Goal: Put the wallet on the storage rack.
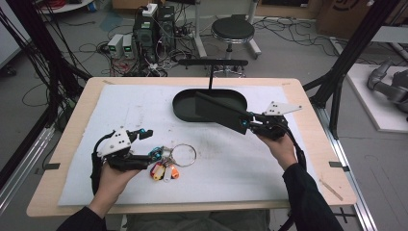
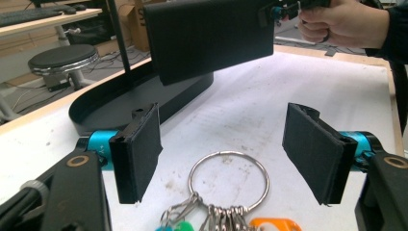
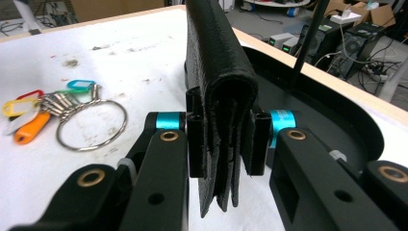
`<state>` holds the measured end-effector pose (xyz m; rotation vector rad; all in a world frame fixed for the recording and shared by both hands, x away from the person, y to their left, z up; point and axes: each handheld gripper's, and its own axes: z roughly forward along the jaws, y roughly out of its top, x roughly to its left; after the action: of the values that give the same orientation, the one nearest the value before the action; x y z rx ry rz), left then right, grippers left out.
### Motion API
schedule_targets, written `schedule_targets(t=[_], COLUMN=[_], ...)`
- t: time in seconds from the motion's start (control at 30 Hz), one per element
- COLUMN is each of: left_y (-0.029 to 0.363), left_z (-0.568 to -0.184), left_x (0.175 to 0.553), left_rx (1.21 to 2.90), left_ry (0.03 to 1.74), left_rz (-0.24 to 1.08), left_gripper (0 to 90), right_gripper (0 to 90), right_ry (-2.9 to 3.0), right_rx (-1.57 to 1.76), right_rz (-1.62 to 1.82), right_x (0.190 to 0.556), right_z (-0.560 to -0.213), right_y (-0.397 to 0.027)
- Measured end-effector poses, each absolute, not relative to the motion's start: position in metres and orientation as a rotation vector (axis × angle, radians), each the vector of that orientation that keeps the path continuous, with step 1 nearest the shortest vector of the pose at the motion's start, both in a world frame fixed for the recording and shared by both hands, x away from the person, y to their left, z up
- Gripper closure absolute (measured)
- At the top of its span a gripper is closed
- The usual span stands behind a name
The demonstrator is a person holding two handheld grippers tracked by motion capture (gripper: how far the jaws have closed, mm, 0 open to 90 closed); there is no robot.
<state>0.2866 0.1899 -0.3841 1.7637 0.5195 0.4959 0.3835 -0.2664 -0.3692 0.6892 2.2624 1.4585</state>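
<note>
On the worktop [image 1: 288, 159], the left gripper [image 1: 146, 144] gapes by the keys [image 1: 166, 163]; the right gripper [image 1: 248, 122] clamps a wallet [image 1: 219, 111].

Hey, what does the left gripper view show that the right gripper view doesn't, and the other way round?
Left gripper view alone: a round stool and the person's hand on the right hand-held gripper. Right gripper view alone: the black wallet's folded edge clamped between the jaws, and boxes with cables on the floor. Both share the key ring, the wallet, the black tray and the white mat.
</note>
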Motion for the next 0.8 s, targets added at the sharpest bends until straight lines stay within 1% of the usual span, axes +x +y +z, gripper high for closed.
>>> schedule_targets(t=[0.23, 0.27, 0.8], left_y=[0.199, 0.2, 0.197], left_z=[-0.391, -0.393, -0.394], left_x=[0.285, 0.286, 0.284], left_rx=[1.746, 1.743, 1.722], left_ry=[0.539, 0.539, 0.504], left_rz=[0.491, 0.483, 0.46], left_gripper=[29.6, 29.6, 28.7], right_gripper=[76.7, 76.7, 76.7], right_ry=[2.238, 2.241, 2.246], right_rx=[0.693, 0.692, 0.657], right_rz=[1.453, 1.445, 1.418], right_x=[0.396, 0.403, 0.436], right_z=[-0.366, -0.365, -0.356], right_y=[-0.259, -0.256, -0.236])
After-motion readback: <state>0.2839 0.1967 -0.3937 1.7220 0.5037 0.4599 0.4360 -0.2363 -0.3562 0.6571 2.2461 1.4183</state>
